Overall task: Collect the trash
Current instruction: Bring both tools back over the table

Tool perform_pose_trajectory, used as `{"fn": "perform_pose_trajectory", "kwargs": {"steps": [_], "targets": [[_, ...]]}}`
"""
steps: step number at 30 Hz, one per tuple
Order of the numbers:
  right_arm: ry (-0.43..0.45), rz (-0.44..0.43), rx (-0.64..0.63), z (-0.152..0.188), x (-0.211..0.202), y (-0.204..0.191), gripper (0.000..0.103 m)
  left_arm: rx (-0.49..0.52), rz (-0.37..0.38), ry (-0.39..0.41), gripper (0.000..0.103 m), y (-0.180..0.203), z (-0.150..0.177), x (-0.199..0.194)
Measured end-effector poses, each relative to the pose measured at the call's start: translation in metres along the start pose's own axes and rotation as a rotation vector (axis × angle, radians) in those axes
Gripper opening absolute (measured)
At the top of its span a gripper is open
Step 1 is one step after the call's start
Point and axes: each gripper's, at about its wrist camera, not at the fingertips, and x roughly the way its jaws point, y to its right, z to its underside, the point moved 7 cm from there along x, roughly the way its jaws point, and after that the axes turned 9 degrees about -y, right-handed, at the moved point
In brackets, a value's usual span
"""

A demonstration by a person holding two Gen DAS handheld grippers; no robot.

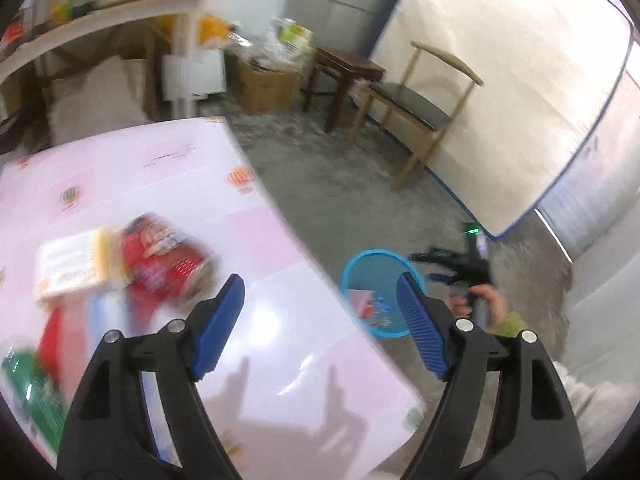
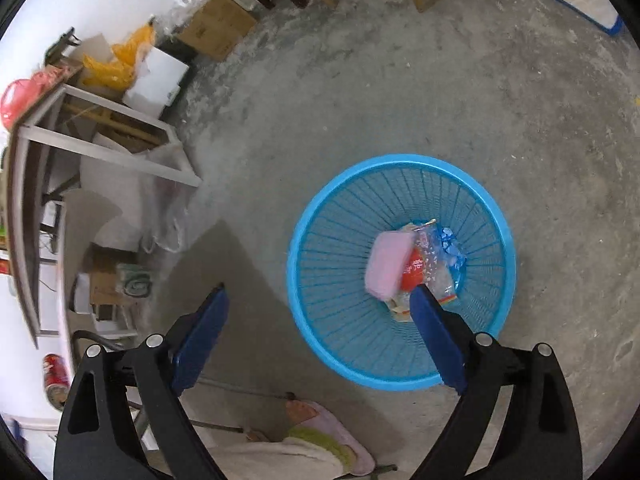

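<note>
We see both tools empty at this moment. The left hand-held gripper (image 1: 318,304) stands with its jaws wide apart above the pink tabletop (image 1: 280,248), and nothing is between its blue pads. The right hand-held gripper (image 2: 318,320) is also spread wide and holds nothing; it hangs over the blue basket (image 2: 320,216) that stands on the concrete floor (image 2: 400,92) beside the tabletop.

In the basket already lie a pink pack (image 2: 388,266) and some wrappers, red and clear with blue print (image 2: 434,260). The trash not yet collected is on the tabletop, to the left of the left tool: a red snack bag (image 1: 164,256), a white and yellow box (image 1: 74,262) touching it, and a green item (image 1: 34,392) at the edge of the view, all blurred.

We judge that one drop into the basket is done and the step in hand is the reach for the next piece. The next move calls for the left tool to come over the red bag or the box, lower with the jaws around it, and close before lifting. The bag looks soft, so a grip at its middle seems safer.
</note>
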Motion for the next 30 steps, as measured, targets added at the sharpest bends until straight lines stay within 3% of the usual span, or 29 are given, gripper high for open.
{"fn": "perform_pose_trajectory", "kwargs": {"steps": [3,8,12,16,23,26,30], "targets": [[0.071,-0.003,-0.061,0.017,-0.039,-0.017,0.089,-0.025,-0.055,0.043,0.077,-0.026,0.035,-0.028],[0.178,-0.025,-0.212,0.062,-0.113,-0.07,0.089,-0.068,-0.083,0.109,0.081,-0.05,0.078,-0.059],[0.204,0.025,-0.373,0.113,-0.149,-0.126,0.089,-0.059,-0.114,0.156,0.082,-0.059,0.101,-0.067],[0.173,0.056,-0.498,0.159,-0.15,-0.18,0.089,-0.067,-0.177,0.188,0.082,-0.073,0.116,-0.079],[0.113,-0.052,-0.691,0.236,-0.14,-0.288,0.089,-0.162,-0.237,0.259,0.083,-0.119,0.156,-0.112],[0.035,-0.069,-0.782,0.275,-0.117,-0.328,0.089,-0.215,-0.263,0.272,0.083,-0.137,0.173,-0.12],[-0.047,-0.028,-0.855,0.312,-0.083,-0.355,0.089,-0.297,-0.292,0.244,0.083,-0.161,0.195,-0.118]]}}
